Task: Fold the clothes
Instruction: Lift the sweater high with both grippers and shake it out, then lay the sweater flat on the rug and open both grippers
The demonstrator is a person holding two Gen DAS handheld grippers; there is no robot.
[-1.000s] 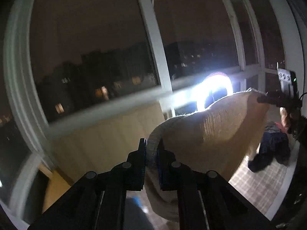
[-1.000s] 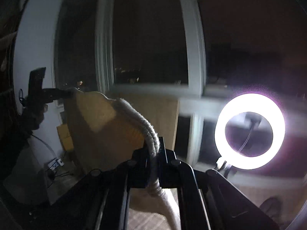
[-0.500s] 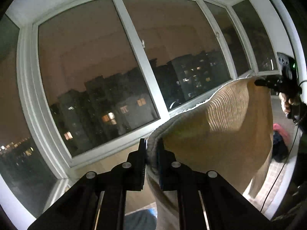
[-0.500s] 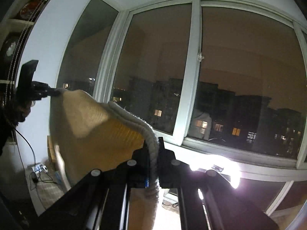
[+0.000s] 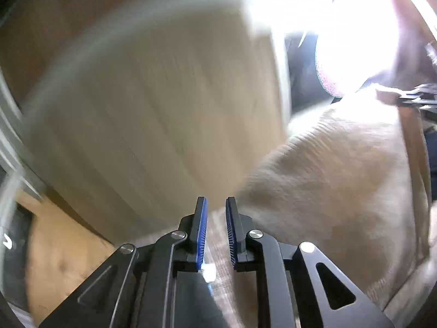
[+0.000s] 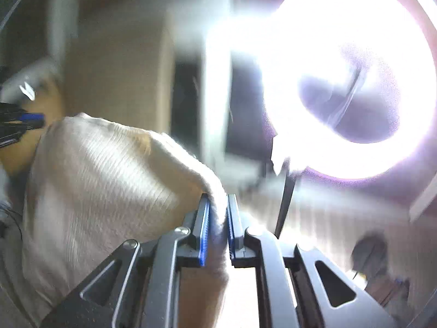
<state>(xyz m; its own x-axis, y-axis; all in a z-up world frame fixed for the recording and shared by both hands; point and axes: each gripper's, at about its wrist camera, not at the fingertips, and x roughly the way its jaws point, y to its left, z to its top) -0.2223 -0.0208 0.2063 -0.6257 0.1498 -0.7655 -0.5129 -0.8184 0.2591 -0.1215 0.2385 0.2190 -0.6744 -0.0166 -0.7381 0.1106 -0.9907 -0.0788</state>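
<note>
Right tongs (image 6: 217, 213) pinch the cream sweater (image 6: 103, 175); left tongs (image 5: 215, 218) gape released beside it, ring light (image 6: 349, 82) glaring behind.

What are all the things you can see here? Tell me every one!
sweater: one, cream ribbed knit, hanging in the air between the two grippers
ring light: one, glowing white, upper right in the right wrist view, behind the sweater
wall panel: one, beige, blurred, behind the sweater
left gripper: one, black with blue pads, at the sweater's far corner; grip unclear from the blur
right gripper: one, black with blue pads, shut on the sweater's thick edge
</note>
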